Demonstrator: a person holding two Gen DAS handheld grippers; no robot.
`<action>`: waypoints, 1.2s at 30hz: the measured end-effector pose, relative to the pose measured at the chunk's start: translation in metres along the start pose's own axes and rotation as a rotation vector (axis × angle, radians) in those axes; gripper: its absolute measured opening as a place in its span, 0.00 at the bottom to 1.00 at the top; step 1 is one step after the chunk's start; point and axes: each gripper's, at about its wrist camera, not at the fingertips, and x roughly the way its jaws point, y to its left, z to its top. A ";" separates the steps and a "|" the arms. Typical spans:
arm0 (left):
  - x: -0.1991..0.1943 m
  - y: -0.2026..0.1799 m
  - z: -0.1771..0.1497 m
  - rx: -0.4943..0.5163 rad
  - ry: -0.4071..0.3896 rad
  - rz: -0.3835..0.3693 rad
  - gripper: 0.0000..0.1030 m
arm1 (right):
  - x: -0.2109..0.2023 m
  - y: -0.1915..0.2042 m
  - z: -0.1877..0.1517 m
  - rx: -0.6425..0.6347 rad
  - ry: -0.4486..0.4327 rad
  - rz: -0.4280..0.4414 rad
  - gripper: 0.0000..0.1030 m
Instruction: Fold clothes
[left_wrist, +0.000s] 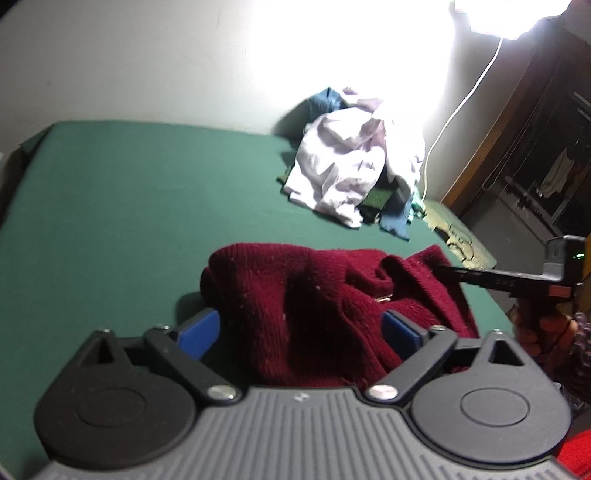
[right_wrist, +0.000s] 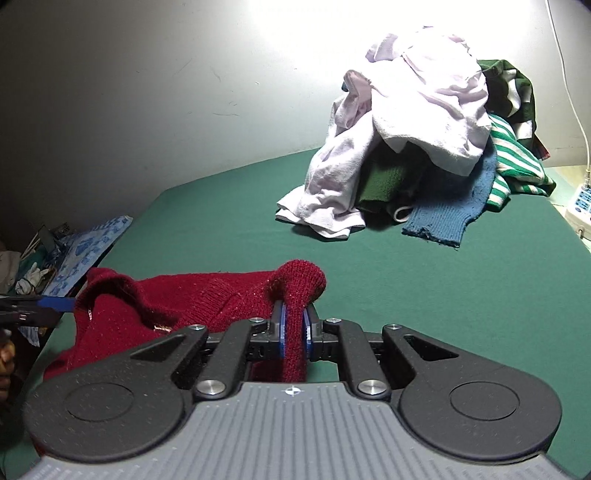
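Your right claw (right_wrist: 294, 328) is clamped on a fold of the dark red knitted sweater (right_wrist: 192, 299), which lies crumpled on the green felt-covered desk (right_wrist: 221, 229). Your left claw (left_wrist: 299, 328) gapes wide, straddling the sweater without pinching it.

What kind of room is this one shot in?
Probably a room at home, maybe a bedroom: a pile of clothes lies on a surface under a green cloth against a plain wall, and clothes hang in a dark wooden cupboard off to the side.
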 end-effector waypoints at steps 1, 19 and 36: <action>0.006 0.002 0.001 -0.011 0.011 -0.001 0.85 | 0.000 0.000 0.001 0.001 0.000 -0.001 0.10; 0.012 -0.013 0.001 -0.096 -0.015 0.111 0.14 | 0.018 0.002 0.001 0.060 0.101 0.122 0.24; 0.014 0.001 0.045 -0.177 -0.074 0.224 0.13 | 0.050 0.002 0.046 0.140 -0.005 0.191 0.18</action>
